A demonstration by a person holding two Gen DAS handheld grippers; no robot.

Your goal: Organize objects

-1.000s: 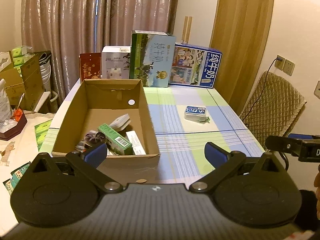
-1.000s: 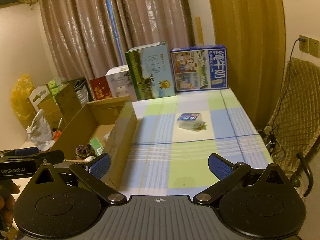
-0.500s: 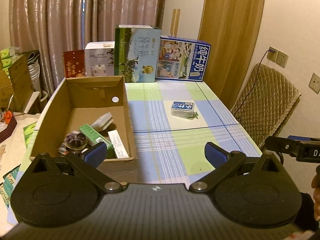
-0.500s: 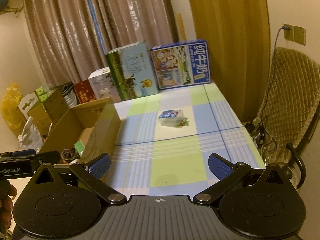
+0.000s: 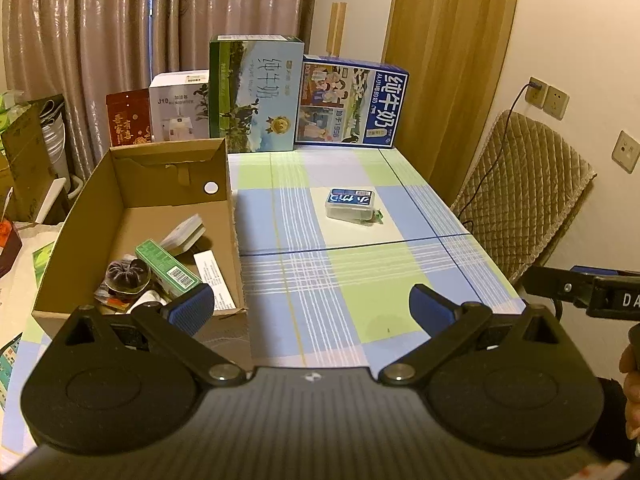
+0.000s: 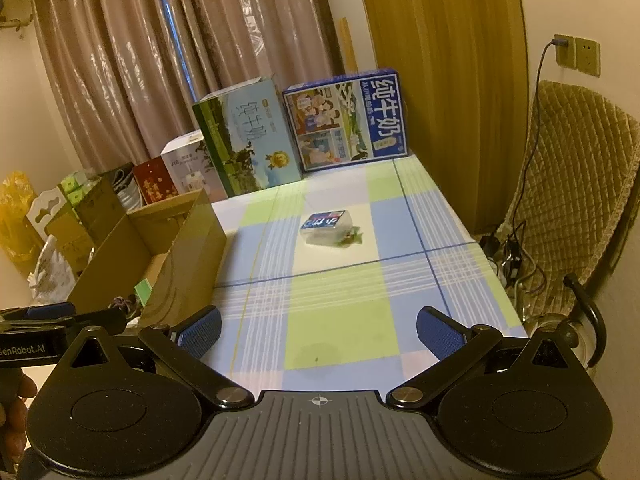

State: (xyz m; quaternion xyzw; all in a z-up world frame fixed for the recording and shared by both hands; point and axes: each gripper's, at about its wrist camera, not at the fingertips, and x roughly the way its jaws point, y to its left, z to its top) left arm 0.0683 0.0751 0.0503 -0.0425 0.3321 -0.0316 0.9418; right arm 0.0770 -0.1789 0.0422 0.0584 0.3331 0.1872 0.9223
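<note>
A small clear plastic box with a blue label [image 5: 351, 203] [image 6: 326, 226] lies alone on the checked tablecloth, mid-table. An open cardboard box [image 5: 136, 160] [image 6: 188, 240] stands at the table's left; inside lie a green carton [image 5: 167, 268], a dark scrunchie [image 5: 126, 274], a white carton and a small book. My left gripper [image 5: 310, 310] is open above the table's near edge, its left fingertip over the box's near right corner. My right gripper [image 6: 318, 330] is open too, over the near tablecloth, well short of the plastic box. Neither holds anything.
Two tall milk cartons [image 5: 256, 94] [image 5: 352, 106], a white box [image 5: 178, 106] and a red packet [image 5: 127, 122] line the table's far edge before curtains. A quilted chair [image 5: 528, 196] with cables stands right. Clutter and cardboard sit off the left side [image 6: 80, 208].
Both views have swung: the cardboard box and plastic box shifted leftward in the left wrist view, and the plastic box now sits nearer the centre in the right wrist view. Both grippers stayed open.
</note>
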